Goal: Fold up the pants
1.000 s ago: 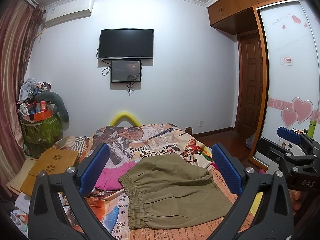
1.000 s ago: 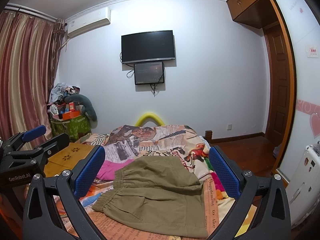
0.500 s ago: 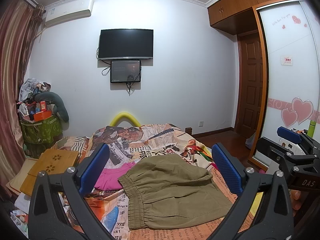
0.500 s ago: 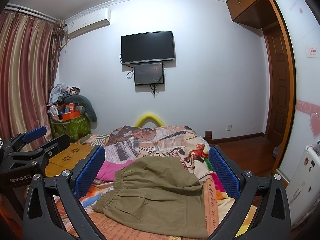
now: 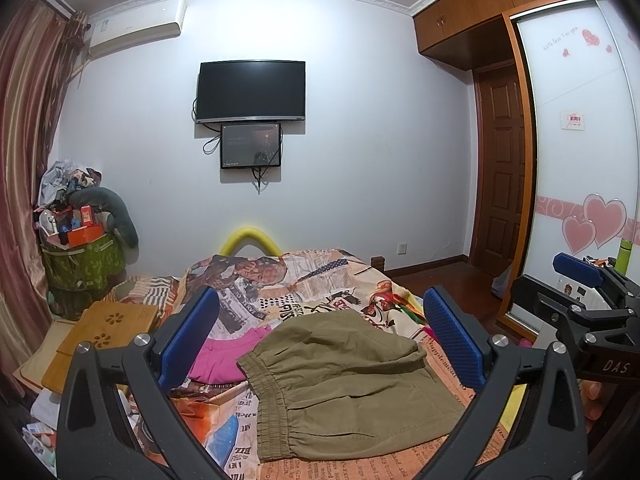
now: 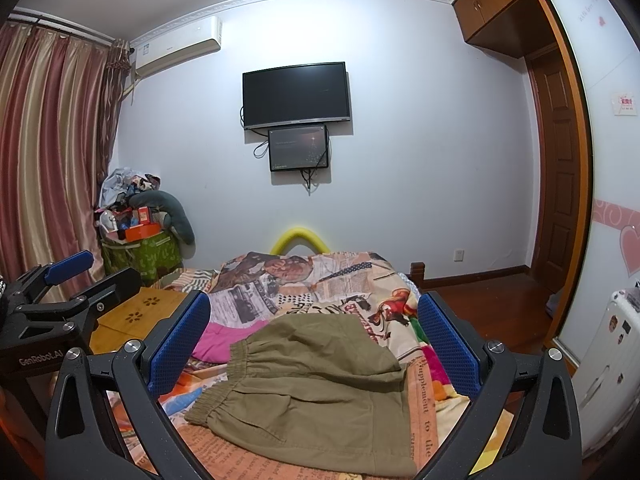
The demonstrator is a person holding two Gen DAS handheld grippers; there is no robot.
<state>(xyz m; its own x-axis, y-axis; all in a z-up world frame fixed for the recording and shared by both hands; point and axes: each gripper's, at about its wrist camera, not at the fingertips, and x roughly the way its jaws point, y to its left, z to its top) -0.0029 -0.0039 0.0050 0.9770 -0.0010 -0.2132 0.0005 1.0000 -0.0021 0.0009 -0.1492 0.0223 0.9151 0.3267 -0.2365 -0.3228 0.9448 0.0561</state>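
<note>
Khaki pants (image 5: 344, 384) seemingly folded on bed (image 5: 320, 280), both tongs (image 5: 320, 340) (image 6: 314, 344) spread, empty

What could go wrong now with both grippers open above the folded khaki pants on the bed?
The pink garment lies right beside the pants, by their elastic waistband, so the left gripper might catch both. The pants are already doubled over, so the right gripper may pinch only the top layer and pull the fold open.
</note>
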